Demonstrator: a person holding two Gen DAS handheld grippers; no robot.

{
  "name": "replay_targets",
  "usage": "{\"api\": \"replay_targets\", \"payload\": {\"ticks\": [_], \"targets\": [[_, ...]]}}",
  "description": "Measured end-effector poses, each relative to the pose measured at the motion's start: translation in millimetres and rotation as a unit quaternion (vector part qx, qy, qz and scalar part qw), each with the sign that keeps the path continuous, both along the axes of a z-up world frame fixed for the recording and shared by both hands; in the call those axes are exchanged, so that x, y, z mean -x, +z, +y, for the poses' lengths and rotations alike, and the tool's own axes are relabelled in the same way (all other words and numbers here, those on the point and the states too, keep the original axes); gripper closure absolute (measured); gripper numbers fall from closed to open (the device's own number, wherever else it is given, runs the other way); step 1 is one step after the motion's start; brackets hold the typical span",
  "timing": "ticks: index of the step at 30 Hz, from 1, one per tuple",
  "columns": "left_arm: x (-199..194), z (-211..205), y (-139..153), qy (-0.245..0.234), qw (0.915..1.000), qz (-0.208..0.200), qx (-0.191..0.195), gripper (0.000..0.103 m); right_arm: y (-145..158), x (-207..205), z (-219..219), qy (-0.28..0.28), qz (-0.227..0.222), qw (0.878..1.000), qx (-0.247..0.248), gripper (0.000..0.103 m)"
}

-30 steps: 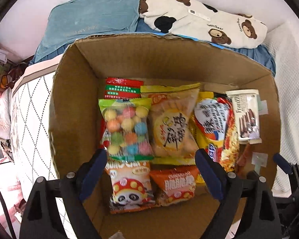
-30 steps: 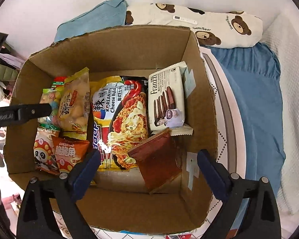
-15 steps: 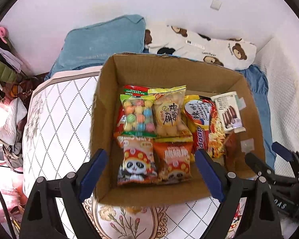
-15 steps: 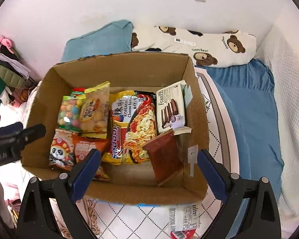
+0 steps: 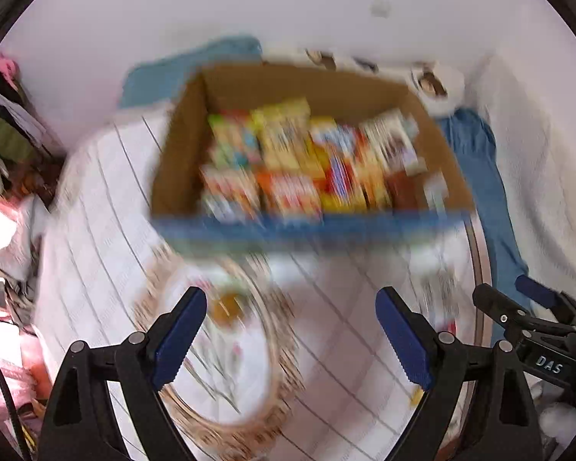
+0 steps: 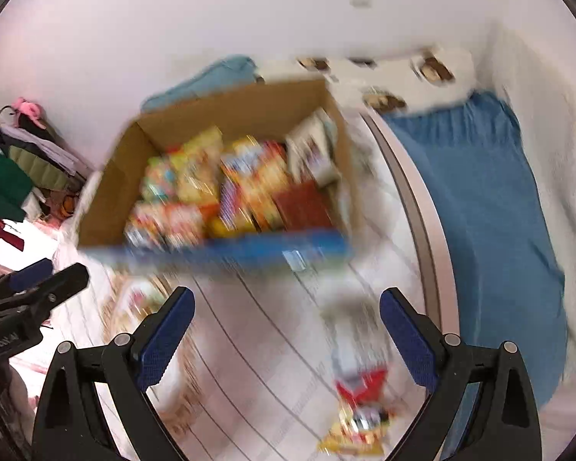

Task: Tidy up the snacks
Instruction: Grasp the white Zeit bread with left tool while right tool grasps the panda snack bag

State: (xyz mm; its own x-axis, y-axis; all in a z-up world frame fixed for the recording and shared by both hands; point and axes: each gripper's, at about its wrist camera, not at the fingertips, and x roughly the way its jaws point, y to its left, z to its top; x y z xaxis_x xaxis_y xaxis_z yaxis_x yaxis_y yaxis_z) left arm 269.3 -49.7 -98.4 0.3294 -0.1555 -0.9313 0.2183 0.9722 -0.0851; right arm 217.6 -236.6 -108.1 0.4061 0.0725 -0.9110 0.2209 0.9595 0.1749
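A cardboard box [image 5: 180,161] [image 6: 107,199] stands on the bed, packed with several snack packets [image 5: 299,161] [image 6: 226,184], all blurred by motion. My left gripper [image 5: 291,340] hovers open over the quilt in front of the box, nothing between its blue pads. My right gripper [image 6: 286,340] is open too and holds nothing. A loose red and yellow snack packet [image 6: 359,411] lies on the quilt just inside the right finger. The right gripper's tips [image 5: 518,299] show at the right edge of the left wrist view.
A white quilt [image 5: 96,269] with a diamond pattern covers the bed. A blue blanket [image 6: 487,223] lies to the right. A bear-print pillow [image 6: 434,69] and a blue pillow [image 5: 196,61] rest against the wall. Piled clothes [image 6: 11,180] sit left of the bed.
Both grippers have pulled back and up from the box, which now looks smaller and farther. More quilt shows in front, and a loose packet has come into the right wrist view.
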Motion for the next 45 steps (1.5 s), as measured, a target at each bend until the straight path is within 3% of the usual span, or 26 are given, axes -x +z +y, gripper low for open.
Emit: {"api": "replay_targets", "payload": {"ticks": [4, 9, 10, 11, 12, 14, 19, 27, 28, 30, 37, 45], "targets": [[27, -31, -61, -0.027, 0.9961, 0.084, -0.008, 0.013, -68, 55, -26, -0.046, 0.07, 0.996, -0.026, 0.004], [35, -71, -91, -0.055, 0.9919, 0.108, -0.04, 0.013, -126, 93, -35, -0.075, 0.093, 0.992, -0.046, 0.005], [34, -78, -92, -0.06, 0.9915, 0.109, -0.039, 0.013, -135, 97, -34, -0.08, 0.094, 0.991, -0.047, 0.014], [31, -89, -92, -0.066, 0.9911, 0.109, -0.039, 0.013, -142, 99, -34, -0.083, 0.095, 0.99, -0.056, 0.035], [29, -98, -92, -0.07, 0.9908, 0.109, -0.039, 0.013, -153, 100, -33, -0.086, 0.101, 0.989, -0.06, 0.042], [22, -122, -92, -0.083, 0.9888, 0.121, -0.03, 0.013, -164, 107, -32, -0.092, 0.095, 0.989, -0.07, 0.049], [3, -185, -98, -0.105, 0.9818, 0.158, -0.005, 0.013, -163, 129, -49, -0.117, 0.092, 0.987, -0.058, 0.049], [-20, -251, -149, -0.105, 0.9731, 0.198, -0.054, 0.013, -170, 154, -94, -0.167, 0.091, 0.979, -0.075, 0.049], [-22, -253, -154, -0.106, 0.9733, 0.196, -0.057, 0.015, -171, 154, -96, -0.169, 0.091, 0.979, -0.074, 0.049], [-25, -257, -161, -0.109, 0.9737, 0.186, -0.074, 0.036, -172, 154, -99, -0.172, 0.091, 0.978, -0.075, 0.049], [-8, -239, -157, -0.144, 0.9737, 0.143, -0.103, 0.042, -172, 145, -94, -0.153, 0.093, 0.981, -0.07, 0.049], [24, -157, -156, -0.132, 0.9759, 0.134, -0.11, 0.046, -172, 136, -55, -0.089, 0.106, 0.988, -0.065, 0.049]]}}
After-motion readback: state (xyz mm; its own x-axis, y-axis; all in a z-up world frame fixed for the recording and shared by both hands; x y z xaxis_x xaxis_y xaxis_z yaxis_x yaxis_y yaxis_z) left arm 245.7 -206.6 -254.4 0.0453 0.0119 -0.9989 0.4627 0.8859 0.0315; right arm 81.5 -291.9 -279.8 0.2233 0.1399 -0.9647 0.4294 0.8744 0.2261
